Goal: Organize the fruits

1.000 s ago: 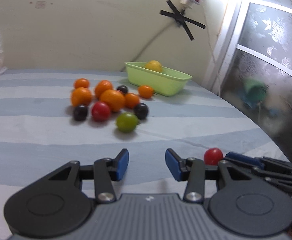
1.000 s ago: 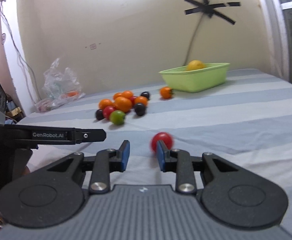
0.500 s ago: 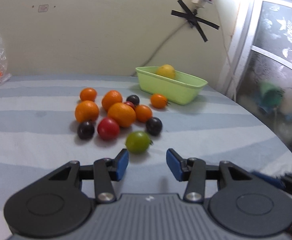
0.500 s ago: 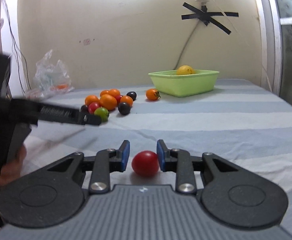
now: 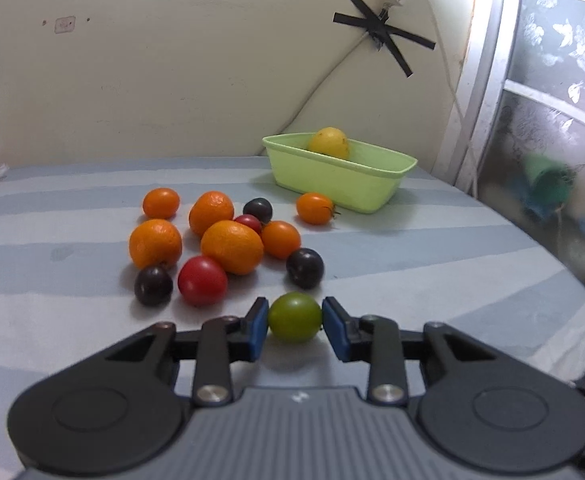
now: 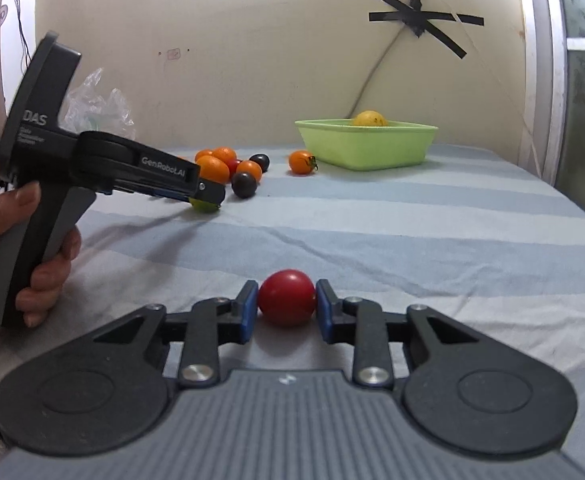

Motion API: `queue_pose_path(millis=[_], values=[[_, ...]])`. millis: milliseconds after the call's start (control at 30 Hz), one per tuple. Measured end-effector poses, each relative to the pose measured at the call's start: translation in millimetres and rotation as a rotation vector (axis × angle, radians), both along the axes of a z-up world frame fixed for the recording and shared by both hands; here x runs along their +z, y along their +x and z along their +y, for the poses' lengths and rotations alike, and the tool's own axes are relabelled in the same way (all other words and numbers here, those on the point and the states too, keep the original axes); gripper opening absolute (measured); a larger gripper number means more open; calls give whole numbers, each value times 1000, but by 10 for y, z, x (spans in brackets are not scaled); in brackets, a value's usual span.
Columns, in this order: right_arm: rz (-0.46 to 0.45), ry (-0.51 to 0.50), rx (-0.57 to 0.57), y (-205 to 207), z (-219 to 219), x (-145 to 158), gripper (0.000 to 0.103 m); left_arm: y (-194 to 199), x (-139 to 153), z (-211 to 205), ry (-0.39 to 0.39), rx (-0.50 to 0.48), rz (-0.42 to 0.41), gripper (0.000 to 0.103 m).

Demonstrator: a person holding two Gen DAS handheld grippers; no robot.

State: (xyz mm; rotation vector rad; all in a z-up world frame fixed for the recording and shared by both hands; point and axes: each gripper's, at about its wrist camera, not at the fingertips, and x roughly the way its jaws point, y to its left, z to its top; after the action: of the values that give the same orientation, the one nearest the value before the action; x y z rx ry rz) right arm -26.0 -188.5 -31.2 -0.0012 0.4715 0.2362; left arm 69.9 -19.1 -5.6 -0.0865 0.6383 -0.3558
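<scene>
On the striped cloth (image 5: 412,264) lies a pile of oranges (image 5: 231,246), red tomatoes (image 5: 202,286) and dark fruits (image 5: 304,268). My left gripper (image 5: 294,322) is closing on a green tomato (image 5: 294,314) at the pile's near edge, and both blue pads touch it. In the right wrist view the left gripper (image 6: 208,196) covers most of that green tomato (image 6: 206,208). My right gripper (image 6: 286,314) is shut on a red tomato (image 6: 287,298), low over the cloth. A light green basket (image 5: 332,184) at the back holds a yellow fruit (image 5: 328,142).
A small orange tomato (image 5: 314,208) lies just in front of the basket. A crumpled plastic bag (image 6: 96,108) sits at the back left by the wall. A white window frame (image 5: 480,92) and the cloth's rounded edge bound the right side. A hand (image 6: 48,272) grips the left handle.
The left gripper moved forward to the pile and its jaws closed in around the green tomato. The red tomato came from beside the right finger to sit between the right pads.
</scene>
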Motion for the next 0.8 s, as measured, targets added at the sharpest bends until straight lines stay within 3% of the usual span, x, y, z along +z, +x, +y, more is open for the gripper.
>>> queue_pose_path(millis=[100, 333, 800], values=[[1, 10, -5, 19, 12, 11, 33, -189, 17, 58, -43, -39, 3, 30], [-5, 13, 50, 23, 165, 23, 33, -655, 74, 116, -45, -96, -20, 30], [-1, -20, 65, -102, 291, -17, 36, -925, -51, 80, 6, -89, -10, 32]])
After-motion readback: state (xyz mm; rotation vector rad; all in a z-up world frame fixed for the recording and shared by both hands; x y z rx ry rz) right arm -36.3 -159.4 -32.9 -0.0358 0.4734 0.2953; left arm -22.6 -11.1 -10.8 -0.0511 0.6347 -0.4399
